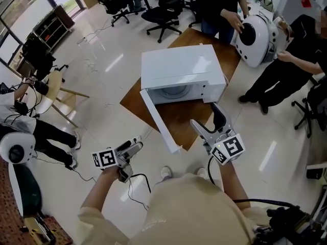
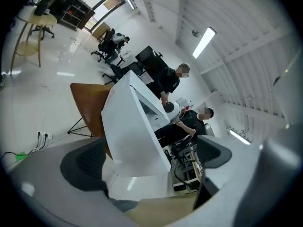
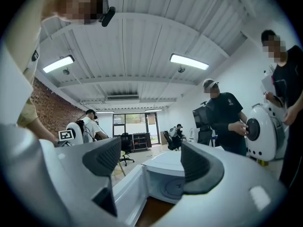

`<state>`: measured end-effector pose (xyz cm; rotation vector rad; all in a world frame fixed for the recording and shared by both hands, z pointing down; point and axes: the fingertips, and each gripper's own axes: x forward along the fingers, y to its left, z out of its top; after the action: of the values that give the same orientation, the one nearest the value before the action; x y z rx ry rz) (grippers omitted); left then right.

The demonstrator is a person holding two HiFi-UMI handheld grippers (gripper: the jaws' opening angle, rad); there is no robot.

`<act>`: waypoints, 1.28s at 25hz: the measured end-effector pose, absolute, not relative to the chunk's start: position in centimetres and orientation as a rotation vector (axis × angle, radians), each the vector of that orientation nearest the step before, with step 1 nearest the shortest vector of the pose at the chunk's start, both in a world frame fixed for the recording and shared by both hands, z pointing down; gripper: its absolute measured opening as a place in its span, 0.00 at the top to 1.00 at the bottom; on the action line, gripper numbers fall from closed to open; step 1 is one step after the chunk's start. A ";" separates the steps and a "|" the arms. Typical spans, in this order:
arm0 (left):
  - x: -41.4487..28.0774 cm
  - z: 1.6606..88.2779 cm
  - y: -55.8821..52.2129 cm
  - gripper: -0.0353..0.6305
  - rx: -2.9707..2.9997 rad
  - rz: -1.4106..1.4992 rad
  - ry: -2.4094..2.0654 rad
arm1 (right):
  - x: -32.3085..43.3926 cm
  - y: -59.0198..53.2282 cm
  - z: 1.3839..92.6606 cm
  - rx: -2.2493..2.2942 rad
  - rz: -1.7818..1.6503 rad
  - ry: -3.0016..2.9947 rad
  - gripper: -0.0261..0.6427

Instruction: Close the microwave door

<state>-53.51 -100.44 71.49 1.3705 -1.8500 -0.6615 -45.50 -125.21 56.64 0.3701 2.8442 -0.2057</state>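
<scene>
Not yet started: microwave door (image 1: 158, 120) wide open toward near left, left gripper (image 1: 136, 146) released near its edge, right gripper (image 1: 208, 121) parted, empty.

Robotics lab in an open office hall: glossy tiled floor (image 1: 110, 73) with loose cables (image 1: 91, 63), castor office chairs (image 1: 162, 15), shelving (image 1: 50, 28) by tall windows (image 3: 133, 119), white robot shells (image 1: 255, 33), arched ribbed ceiling (image 3: 142, 46) with strip lights (image 3: 189, 61), one brick wall (image 3: 49, 112).
</scene>
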 end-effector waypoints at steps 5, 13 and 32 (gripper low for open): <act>-53.1 73.4 -101.1 0.06 1.318 -0.693 -1.736 | -44.6 -126.6 57.9 0.328 -0.232 2.862 0.39; -50.4 75.4 -106.5 0.22 1.279 -0.810 -1.560 | -42.7 -128.1 56.7 0.258 -0.219 2.866 0.39; -52.1 81.1 -114.2 0.63 1.071 -0.938 -1.641 | -40.7 -130.3 56.3 0.146 -0.194 2.886 0.41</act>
<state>-52.07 -114.24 81.14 1.0709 -1.6408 -0.9380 -40.69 -130.35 56.31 0.1463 2.8860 -0.1942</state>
